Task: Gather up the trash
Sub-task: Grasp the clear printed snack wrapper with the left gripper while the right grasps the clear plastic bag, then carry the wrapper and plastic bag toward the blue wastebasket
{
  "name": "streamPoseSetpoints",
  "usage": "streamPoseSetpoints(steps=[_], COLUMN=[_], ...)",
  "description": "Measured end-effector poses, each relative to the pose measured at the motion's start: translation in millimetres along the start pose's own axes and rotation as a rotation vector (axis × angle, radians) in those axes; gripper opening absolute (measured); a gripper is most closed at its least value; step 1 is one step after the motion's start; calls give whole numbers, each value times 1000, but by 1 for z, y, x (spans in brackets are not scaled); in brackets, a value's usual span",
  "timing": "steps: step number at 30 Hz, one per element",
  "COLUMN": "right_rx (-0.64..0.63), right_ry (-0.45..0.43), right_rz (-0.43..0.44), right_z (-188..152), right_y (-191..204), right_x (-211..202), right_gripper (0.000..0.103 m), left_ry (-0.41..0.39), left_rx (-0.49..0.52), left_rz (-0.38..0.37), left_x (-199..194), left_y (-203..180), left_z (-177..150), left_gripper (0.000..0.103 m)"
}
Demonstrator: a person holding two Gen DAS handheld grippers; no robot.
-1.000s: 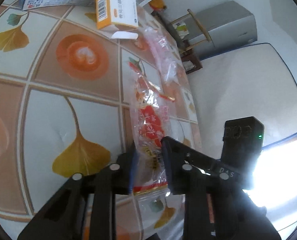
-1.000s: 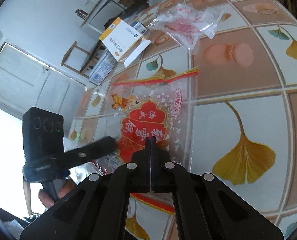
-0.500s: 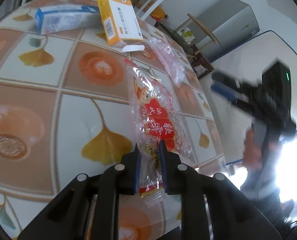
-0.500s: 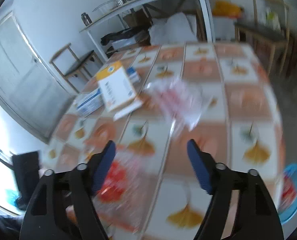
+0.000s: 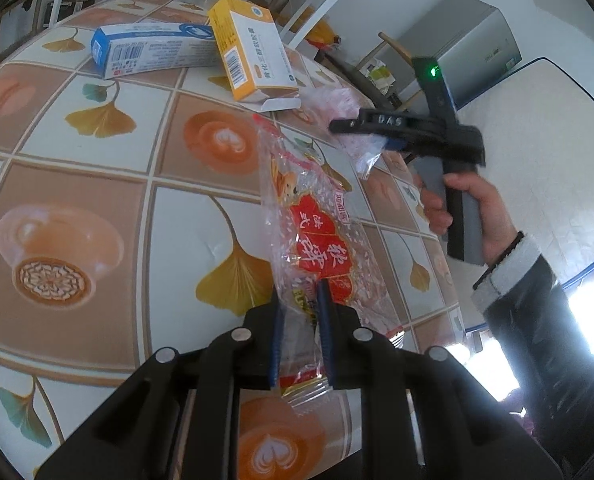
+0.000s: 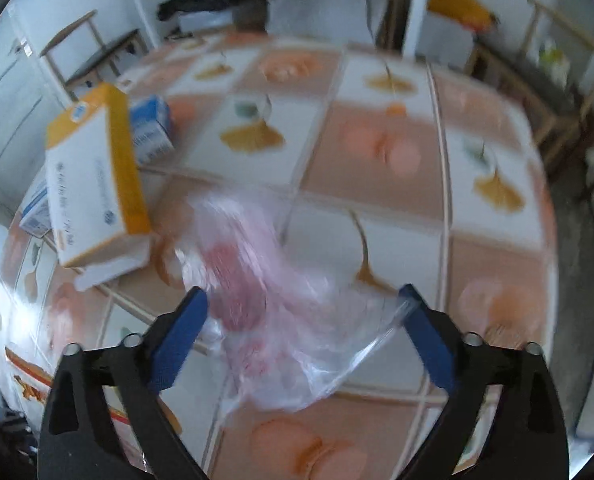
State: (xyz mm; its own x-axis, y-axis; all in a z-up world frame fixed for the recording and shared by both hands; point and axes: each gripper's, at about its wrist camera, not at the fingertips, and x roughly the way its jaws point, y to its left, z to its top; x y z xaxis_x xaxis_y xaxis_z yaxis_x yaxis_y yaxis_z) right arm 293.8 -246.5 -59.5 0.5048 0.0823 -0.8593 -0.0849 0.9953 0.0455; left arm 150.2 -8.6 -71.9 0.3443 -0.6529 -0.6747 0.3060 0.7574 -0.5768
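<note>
The desk (image 5: 97,184) fills most of both views, covered in a tiled cloth of ginkgo leaves and coffee cups. At the top middle of the left wrist view a yellow-and-white box (image 5: 249,48) leans across a blue-and-white box (image 5: 145,50); the same pair sits at the left edge of the right wrist view, pretty blurry there.

Lower centre of the left wrist view, the left gripper (image 5: 301,332) has its jaws nearly together, pinching the near end of a clear snack wrapper with a red label (image 5: 317,240). The wrapper runs from the pads up toward mid-frame, over the desk.

On the right side of that view a hand (image 5: 469,208) with a dark sleeve holds the right gripper (image 6: 301,320). Its jaws have just been opening and now stand wide apart. In the smeared right wrist view a crumpled clear bag with pink print (image 6: 265,288) lies on the desk between the blue pads; whether the pads touch it I can't tell.
</note>
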Motion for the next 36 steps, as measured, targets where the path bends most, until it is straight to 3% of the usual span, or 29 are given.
streamPoseSetpoints(steps=[1, 4, 7, 10, 23, 36], right_rx=[-6, -21, -16, 7, 208, 286], right_ry=[-15, -29, -35, -34, -97, -182], right_rz=[-3, -25, -25, -16, 111, 151], right_z=[-7, -28, -52, -76, -156, -185], right_y=[0, 5, 7, 6, 14, 23], right_x=[-2, -13, -27, -41, -100, -128], right_gripper=[82, 65, 45, 17, 13, 13], left_ry=[0, -2, -4, -7, -45, -136], left_rx=[-3, -4, -1, 3, 20, 141], left_rz=[-2, -5, 0, 9, 73, 135], left_x=[1, 0, 0, -1, -7, -28], left_y=[0, 1, 0, -2, -7, -45], left_z=[0, 0, 0, -2, -8, -3], left_gripper=[15, 15, 15, 15, 15, 11])
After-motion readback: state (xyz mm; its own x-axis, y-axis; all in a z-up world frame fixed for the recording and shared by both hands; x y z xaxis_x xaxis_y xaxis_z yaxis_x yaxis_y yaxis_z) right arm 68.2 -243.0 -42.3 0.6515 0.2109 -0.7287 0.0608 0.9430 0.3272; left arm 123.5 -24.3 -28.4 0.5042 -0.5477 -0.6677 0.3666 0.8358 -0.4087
